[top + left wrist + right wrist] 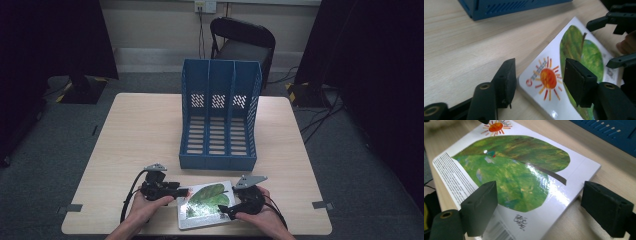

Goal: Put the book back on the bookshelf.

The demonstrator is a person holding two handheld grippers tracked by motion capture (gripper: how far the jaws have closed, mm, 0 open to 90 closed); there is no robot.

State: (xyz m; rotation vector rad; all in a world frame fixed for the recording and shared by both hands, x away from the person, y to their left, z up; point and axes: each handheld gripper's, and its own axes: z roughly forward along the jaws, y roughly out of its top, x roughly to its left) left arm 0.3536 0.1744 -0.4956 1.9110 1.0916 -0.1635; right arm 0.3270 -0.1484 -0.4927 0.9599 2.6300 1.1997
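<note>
Dim room, wooden table (140,130), blue file rack (220,115), book (205,205) between both grippers' released fingers (506,82).

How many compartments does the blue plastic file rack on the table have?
3: the blue plastic file rack has a left compartment, a middle compartment and a right compartment, side by side. None appears hidden.

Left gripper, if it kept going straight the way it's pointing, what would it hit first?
Probably the book: the left gripper stands open at its corner with the sun picture. Beyond that, the right gripper.
</note>
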